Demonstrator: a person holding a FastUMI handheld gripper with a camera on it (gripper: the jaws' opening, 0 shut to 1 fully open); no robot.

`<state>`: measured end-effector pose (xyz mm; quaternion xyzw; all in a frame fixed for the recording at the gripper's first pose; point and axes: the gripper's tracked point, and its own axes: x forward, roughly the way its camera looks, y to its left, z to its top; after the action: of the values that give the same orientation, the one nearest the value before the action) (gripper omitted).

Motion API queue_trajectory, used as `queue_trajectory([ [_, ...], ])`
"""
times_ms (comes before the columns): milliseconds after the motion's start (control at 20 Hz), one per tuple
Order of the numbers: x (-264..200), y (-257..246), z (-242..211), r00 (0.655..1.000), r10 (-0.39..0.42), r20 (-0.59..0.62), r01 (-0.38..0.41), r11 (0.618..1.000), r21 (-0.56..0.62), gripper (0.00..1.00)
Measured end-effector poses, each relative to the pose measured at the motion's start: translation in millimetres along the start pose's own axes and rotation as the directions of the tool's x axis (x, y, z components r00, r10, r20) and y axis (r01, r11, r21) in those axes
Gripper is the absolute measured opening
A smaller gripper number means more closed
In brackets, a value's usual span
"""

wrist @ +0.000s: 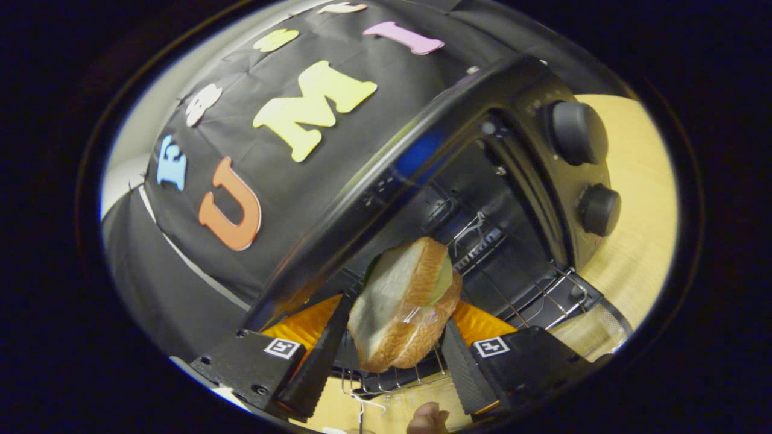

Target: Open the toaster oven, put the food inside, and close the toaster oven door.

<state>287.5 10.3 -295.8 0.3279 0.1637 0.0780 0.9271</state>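
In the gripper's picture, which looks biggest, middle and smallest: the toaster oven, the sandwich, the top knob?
1. Toaster oven, biggest.
2. Sandwich, held between the fingers of the gripper; it is close to the camera, so it looks extra big.
3. Top knob, smallest.

My gripper (392, 355): two ribbed wedge-shaped fingers (316, 361), each on a boxy black mount w/ small screws. Each mount carries a square b/w fiducial marker (282, 348). Orange panels sit just behind the fingers. A bare fingertip (427, 419) shows below them.
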Motion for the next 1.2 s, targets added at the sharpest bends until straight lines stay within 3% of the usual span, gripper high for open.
queue_trajectory([
  [100,-2.3,-9.9,3.0,0.996,-0.083,0.016,0.084,0.988,-0.131,0.91],
  [200,-4.9,-18.4,9.2,0.989,-0.144,0.037,0.149,0.949,-0.279,1.0],
  [450,-4.9,-18.7,8.3,0.987,-0.163,0.006,0.144,0.854,-0.5,1.0],
  [500,-5.9,-16.8,8.5,0.987,-0.161,-0.007,0.135,0.851,-0.508,1.0],
  [700,-14.3,-15.2,9.6,0.987,-0.124,-0.107,0.059,0.877,-0.477,1.0],
  [900,-30.9,-4.2,15.0,0.98,0.009,-0.201,-0.063,0.962,-0.266,1.0],
  [1200,-39.8,-43.7,28.3,0.981,-0.041,-0.19,0.005,0.983,-0.183,1.0],
])
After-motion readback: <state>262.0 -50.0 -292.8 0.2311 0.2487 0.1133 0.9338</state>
